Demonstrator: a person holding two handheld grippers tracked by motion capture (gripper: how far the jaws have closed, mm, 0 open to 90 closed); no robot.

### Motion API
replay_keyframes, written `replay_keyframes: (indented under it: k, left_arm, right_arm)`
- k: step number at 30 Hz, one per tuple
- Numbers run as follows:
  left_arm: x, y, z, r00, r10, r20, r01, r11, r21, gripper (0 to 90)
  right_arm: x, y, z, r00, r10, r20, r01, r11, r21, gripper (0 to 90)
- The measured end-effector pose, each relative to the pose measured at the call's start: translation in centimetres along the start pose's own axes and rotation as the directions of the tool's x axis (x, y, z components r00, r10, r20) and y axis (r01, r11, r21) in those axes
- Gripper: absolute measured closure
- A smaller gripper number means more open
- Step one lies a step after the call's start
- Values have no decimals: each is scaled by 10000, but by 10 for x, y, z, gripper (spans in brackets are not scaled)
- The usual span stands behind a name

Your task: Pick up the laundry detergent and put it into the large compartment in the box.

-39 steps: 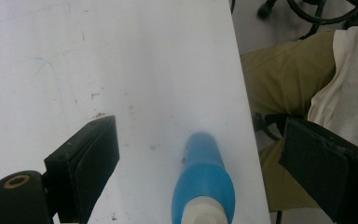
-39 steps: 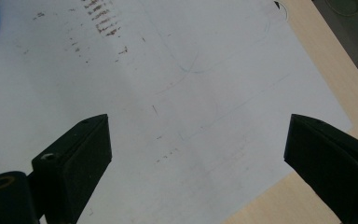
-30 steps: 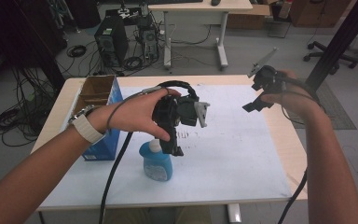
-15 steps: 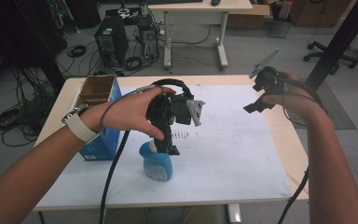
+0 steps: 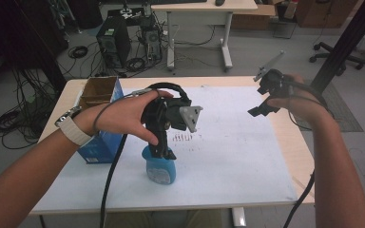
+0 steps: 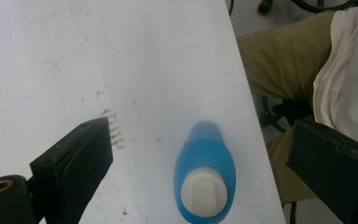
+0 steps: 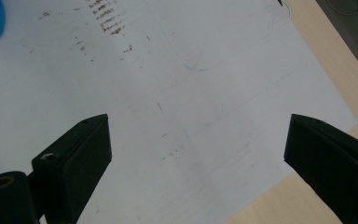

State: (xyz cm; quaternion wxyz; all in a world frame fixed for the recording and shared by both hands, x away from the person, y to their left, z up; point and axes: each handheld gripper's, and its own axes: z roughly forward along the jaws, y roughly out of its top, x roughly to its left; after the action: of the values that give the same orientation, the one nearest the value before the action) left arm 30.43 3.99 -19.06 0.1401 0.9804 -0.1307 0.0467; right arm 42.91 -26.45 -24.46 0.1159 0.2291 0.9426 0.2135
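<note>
Table (image 5: 294,156): wooden top, largely covered by a white sheet (image 5: 228,142) marked with faint dark smudges. All positions below taken from the blue bottle.

Cardboard box (image 5: 97,90): blue-sided, open at the top, left of the bottle and beyond it, near the table's left edge.

Blue bottle (image 5: 159,168): upright, white-capped, close to the sheet's near edge, with little sheet between it and the person's side.

Left gripper (image 5: 164,153): directly above the bottle, jaws spread wide with the bottle (image 6: 205,172) between them and untouched. Against the frame one second before, the hand had rotated, swinging the grey plate rightward; the bottle had not shifted. Judged an alignment ahead of a grasp.

Right gripper (image 5: 261,108): raised well right of the bottle, near the table's right edge, unmoved over that second; jaws parted and empty above bare sheet, broad clear room beneath.
</note>
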Motion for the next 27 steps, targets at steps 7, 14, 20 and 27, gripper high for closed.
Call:
replay_keyframes:
  k: [7,14,20,27]
  left_arm:
    - [-1,-7,2,10000,86,-9,-86,10000,-33,68]
    - [-2,-14,7,9999,168,41,-168,9999,29,69]
    - [-2,-19,14,9995,311,107,-314,9991,281,70]
    - [-1,-25,20,9995,95,286,-103,9995,312,70]
  right_arm:
    - [1,0,0,10000,16,17,-16,10000,45,76]
    - [1,1,1,10000,27,16,-27,10000,37,76]
    - [1,2,2,10000,3,1,-3,10000,65,76]
    - [1,3,3,10000,8,0,-8,10000,79,75]
